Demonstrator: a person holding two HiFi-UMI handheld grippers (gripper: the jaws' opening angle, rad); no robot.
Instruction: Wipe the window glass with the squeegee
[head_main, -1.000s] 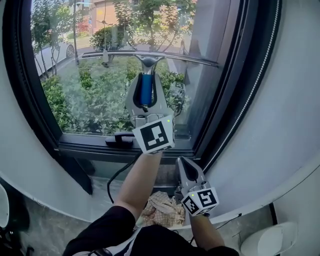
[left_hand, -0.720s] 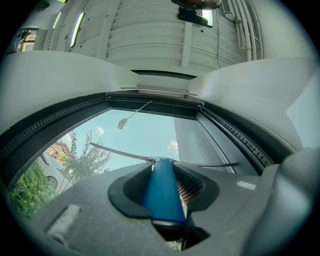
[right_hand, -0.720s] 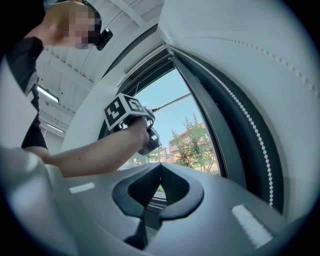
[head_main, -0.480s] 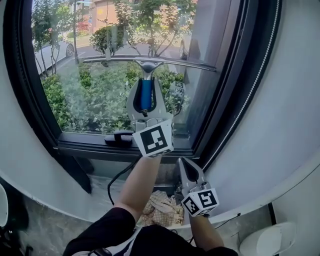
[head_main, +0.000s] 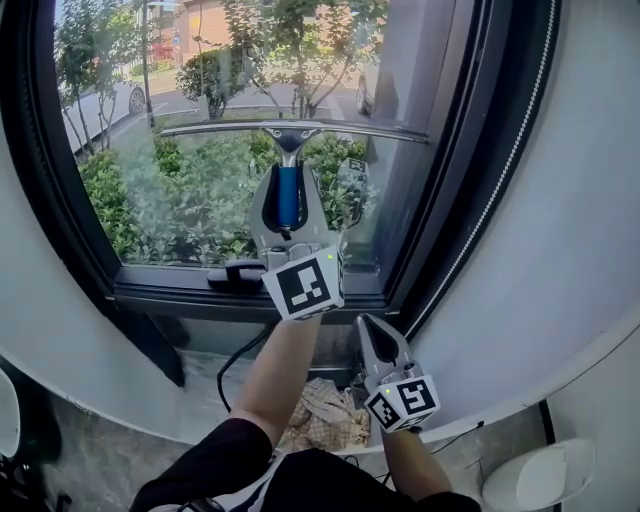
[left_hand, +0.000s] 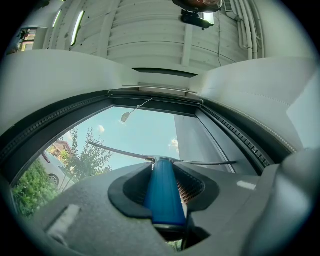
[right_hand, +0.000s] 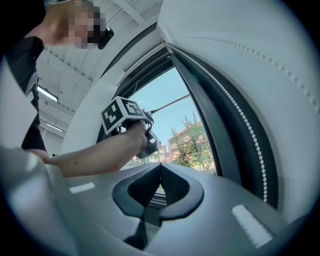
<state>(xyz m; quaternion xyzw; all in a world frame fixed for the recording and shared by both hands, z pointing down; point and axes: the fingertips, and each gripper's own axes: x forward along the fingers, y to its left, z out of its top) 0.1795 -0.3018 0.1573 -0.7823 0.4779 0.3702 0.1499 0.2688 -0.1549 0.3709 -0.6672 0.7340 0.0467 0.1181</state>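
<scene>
Squeegee (head_main: 288, 205), where is it?
— Up in front of the window glass (head_main: 170, 190), held by the left gripper (head_main: 289, 178). The jaws are clamped on its blue handle, one on each side, and the handle points up out of them.

And the blade (head_main: 230, 127)?
— It runs nearly level across the upper part of the pane, with the handle joining it near the middle. The left gripper view shows the same: the blue handle (left_hand: 162, 192) between the dark pads and the thin blade spread to both sides against the sky. Whether the rubber touches the glass cannot be told.

What about the other tool?
— The right gripper (head_main: 368, 325) hangs low, below the black frame (head_main: 180, 292) and near the white wall (head_main: 560, 250). It is well apart from the glass. Its own view shows the two jaws together with nothing between them.

Anything else down there?
— A checked cloth (head_main: 325, 410) lies under the person's arms, just left of the right gripper. A black cable (head_main: 235, 358) trails down from the frame. A dark latch (head_main: 237, 272) sits on the lower frame, beside the left gripper's marker cube. Green shrubs (head_main: 130, 210) fill the view outside.
</scene>
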